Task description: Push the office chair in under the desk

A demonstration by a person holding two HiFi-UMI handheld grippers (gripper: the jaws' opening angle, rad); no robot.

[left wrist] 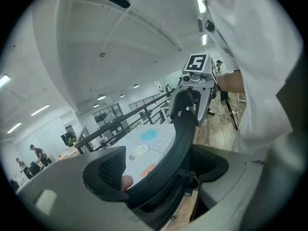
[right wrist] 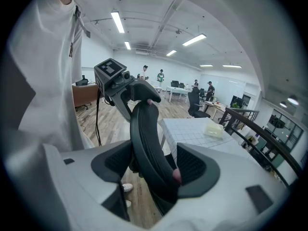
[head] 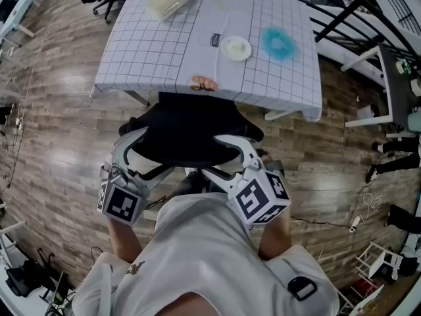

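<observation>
The office chair (head: 187,133) stands at the near side of the desk (head: 164,58), its front edge at the hanging checked tablecloth (head: 276,94) and its black backrest (right wrist: 147,143) toward the person. The left gripper (head: 133,140) and right gripper (head: 231,145) each clamp the backrest rim, one jaw on each face. A white dish (head: 235,47) rests on the desk

The right gripper (right wrist: 154,170) grips the black chair backrest (right wrist: 143,138), with the checked desk (right wrist: 195,129) just beyond.
</observation>
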